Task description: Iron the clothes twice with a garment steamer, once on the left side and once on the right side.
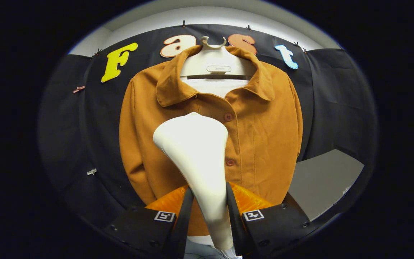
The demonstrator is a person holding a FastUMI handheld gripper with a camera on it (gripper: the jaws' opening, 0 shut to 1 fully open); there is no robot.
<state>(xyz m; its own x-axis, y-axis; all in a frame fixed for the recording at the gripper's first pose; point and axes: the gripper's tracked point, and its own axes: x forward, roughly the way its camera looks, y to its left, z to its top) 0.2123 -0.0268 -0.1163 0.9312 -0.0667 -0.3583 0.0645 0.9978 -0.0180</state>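
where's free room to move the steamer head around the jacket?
Free: black cloth wall beside the jacket's sleeve, and the grey panel on the other side. Crowded: jacket front, where the steamer, clamped in the tool, sits near the buttons.

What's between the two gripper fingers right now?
In the gripper view, the white steamer handle sits between the gripper fingers, both pressing on it, its head up against the brown jacket.

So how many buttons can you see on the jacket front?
2. One button sits just beyond the steamer head; another is lower, beside its neck. The steamer, held by the gripper, may hide more.
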